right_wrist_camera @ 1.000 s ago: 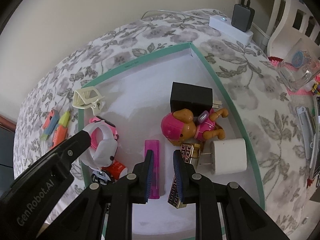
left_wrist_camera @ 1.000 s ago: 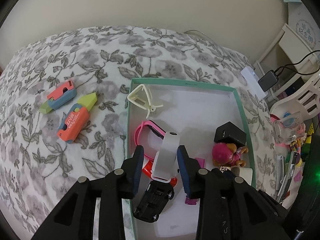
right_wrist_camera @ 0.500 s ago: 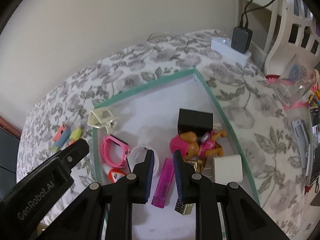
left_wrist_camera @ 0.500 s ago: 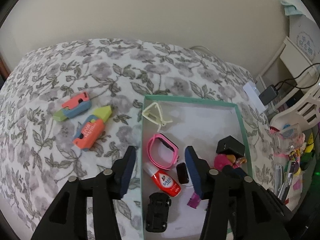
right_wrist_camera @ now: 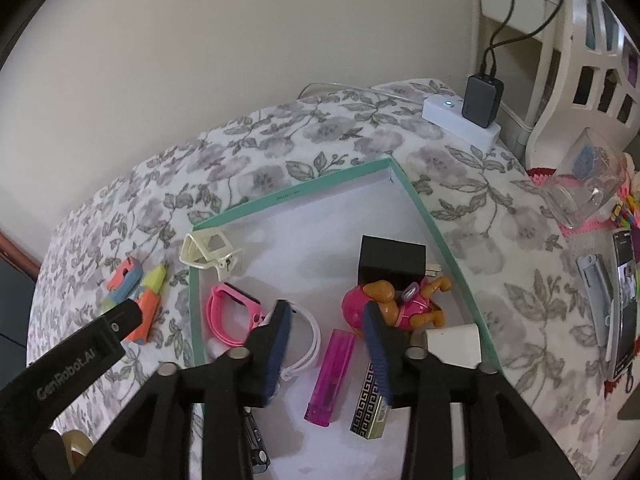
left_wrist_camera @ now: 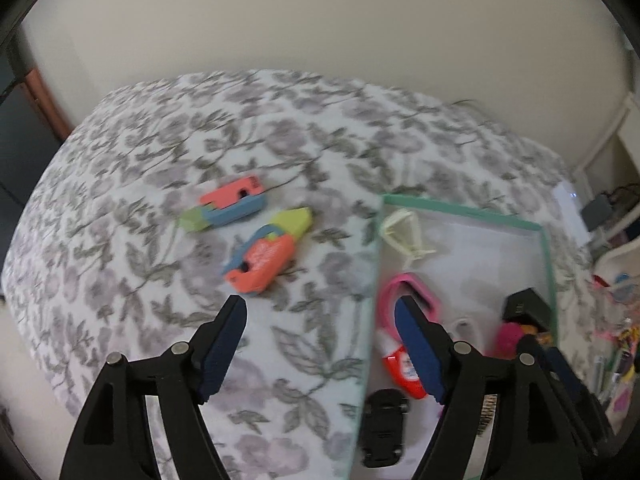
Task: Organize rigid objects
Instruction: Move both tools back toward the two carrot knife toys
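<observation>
A teal-rimmed white tray (right_wrist_camera: 420, 204) lies on the floral cloth. In it lie a cream hair clip (right_wrist_camera: 208, 250), a pink watch (right_wrist_camera: 230, 314), a white watch (right_wrist_camera: 310, 344), a pink lighter (right_wrist_camera: 332, 376), a gold-black lighter (right_wrist_camera: 372, 404), a pink pup toy (right_wrist_camera: 396, 308), a black charger (right_wrist_camera: 390, 260) and a white charger (right_wrist_camera: 454, 344). My right gripper (right_wrist_camera: 328, 340) is open above the lighters. My left gripper (left_wrist_camera: 320, 344) is open and empty over the tray's left rim (left_wrist_camera: 374, 280). Two orange-blue-green toy knives (left_wrist_camera: 264, 258) (left_wrist_camera: 230, 204) lie on the cloth left of the tray.
A red-white tube (left_wrist_camera: 402, 366) and a black toy car (left_wrist_camera: 384, 422) lie near the tray's near left corner. A white power strip with a black adapter (right_wrist_camera: 472, 112) sits at the far right. A glass cup (right_wrist_camera: 584, 184), a phone (right_wrist_camera: 624, 300) and small clutter lie at the right edge.
My left gripper let go of the white watch in the tray, opened wide, rose and swung left toward the toy knives. My right gripper opened wider and lifted a little.
</observation>
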The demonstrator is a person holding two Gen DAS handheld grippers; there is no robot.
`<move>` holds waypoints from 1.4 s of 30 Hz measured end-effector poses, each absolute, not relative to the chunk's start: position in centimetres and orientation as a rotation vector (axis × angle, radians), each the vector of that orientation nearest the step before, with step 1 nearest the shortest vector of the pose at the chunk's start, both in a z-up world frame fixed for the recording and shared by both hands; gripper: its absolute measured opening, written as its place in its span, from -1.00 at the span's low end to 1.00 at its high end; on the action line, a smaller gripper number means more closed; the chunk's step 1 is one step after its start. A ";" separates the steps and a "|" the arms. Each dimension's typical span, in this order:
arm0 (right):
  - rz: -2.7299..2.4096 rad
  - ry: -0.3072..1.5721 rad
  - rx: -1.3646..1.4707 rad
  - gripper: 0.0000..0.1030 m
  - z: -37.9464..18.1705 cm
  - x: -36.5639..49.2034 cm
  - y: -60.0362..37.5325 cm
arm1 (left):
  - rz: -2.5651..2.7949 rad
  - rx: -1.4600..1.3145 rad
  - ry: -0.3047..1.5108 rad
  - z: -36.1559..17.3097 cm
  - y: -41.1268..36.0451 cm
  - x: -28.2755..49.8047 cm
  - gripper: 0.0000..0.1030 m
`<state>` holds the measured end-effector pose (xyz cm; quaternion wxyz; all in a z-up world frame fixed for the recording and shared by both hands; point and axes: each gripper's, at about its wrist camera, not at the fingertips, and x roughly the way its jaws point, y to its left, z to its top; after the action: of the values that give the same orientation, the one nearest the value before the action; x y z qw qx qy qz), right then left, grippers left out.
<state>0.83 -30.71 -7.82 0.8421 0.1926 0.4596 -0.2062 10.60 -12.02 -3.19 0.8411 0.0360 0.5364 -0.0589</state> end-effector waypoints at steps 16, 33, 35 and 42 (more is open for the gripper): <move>-0.404 1.023 0.330 0.64 -9.4 1.9 -28.9 | 0.019 0.012 1.244 -5.8 -8.5 11.8 0.91; -0.414 1.038 0.323 1.00 -10.0 2.1 -28.7 | 0.037 -0.011 1.229 -5.7 -7.8 12.1 0.91; -0.413 1.038 0.318 1.00 -10.1 2.1 -28.6 | 0.042 -0.016 1.226 -5.7 -7.6 12.2 0.92; -0.399 1.050 0.284 1.00 -10.1 2.5 -27.7 | 0.046 -0.038 1.226 -5.5 -6.5 12.4 0.92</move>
<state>2.47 -27.71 -10.14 0.8370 0.1341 0.4960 -0.1884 12.43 -6.55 -5.48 0.8175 -0.0178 0.5752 0.0217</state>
